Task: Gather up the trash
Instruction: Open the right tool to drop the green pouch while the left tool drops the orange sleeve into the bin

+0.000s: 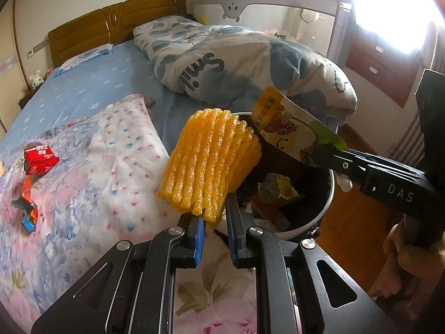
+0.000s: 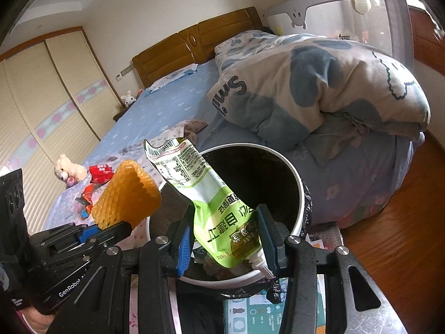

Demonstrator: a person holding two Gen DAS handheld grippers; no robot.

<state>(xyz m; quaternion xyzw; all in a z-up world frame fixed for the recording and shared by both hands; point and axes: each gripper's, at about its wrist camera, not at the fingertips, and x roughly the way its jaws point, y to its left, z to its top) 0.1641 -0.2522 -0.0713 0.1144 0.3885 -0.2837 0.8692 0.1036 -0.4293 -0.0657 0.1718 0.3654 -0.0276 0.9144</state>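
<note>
The bin [image 2: 300,194] just beyond both sets of fingers has a dark liner, and the wrappers heaped inside are too shadowed to identify. The left gripper [image 1: 214,231] has its fingers nearly closed on a yellow foam net [image 1: 208,164] beside the rim. The right gripper [image 2: 228,247], fingers half apart, pinches a green pouch [image 2: 211,203] over the opening; its small print is unreadable, and red wrappers [image 1: 37,161] lie on the bed left of the fingers.
</note>
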